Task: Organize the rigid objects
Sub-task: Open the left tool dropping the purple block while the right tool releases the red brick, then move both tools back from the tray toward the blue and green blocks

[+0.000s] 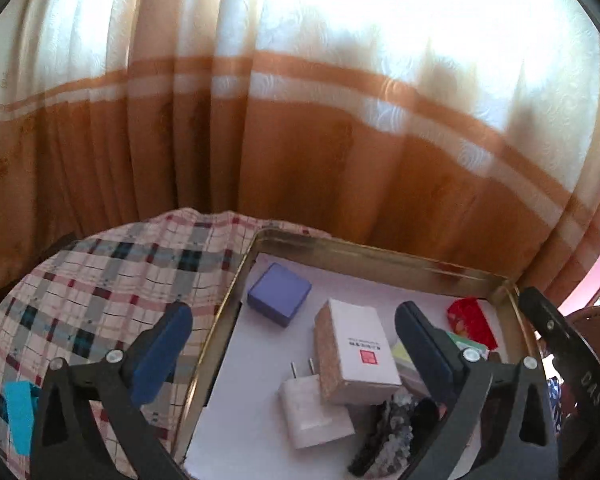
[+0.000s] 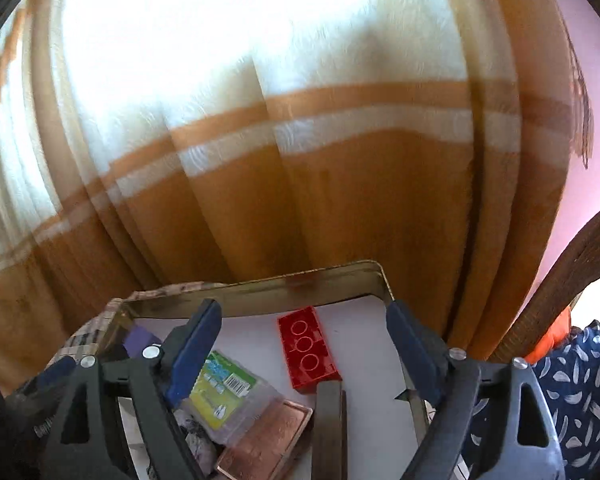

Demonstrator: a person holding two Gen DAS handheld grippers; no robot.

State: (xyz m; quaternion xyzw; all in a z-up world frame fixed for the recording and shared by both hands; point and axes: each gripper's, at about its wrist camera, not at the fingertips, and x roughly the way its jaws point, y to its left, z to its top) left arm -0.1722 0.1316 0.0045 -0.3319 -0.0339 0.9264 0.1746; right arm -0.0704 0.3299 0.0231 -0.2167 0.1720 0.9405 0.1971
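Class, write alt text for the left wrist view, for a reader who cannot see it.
An open left claw hovers over a gold-rimmed tray holding a purple box, a white carton, a white plug adapter and a red block. Behind hangs an orange-and-cream curtain.

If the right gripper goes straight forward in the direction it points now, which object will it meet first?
Most likely the red block, which lies on the tray floor between the open fingers of the right gripper and ahead of them. Depth is unclear; if it passes above the block, the tray's far wall comes next.
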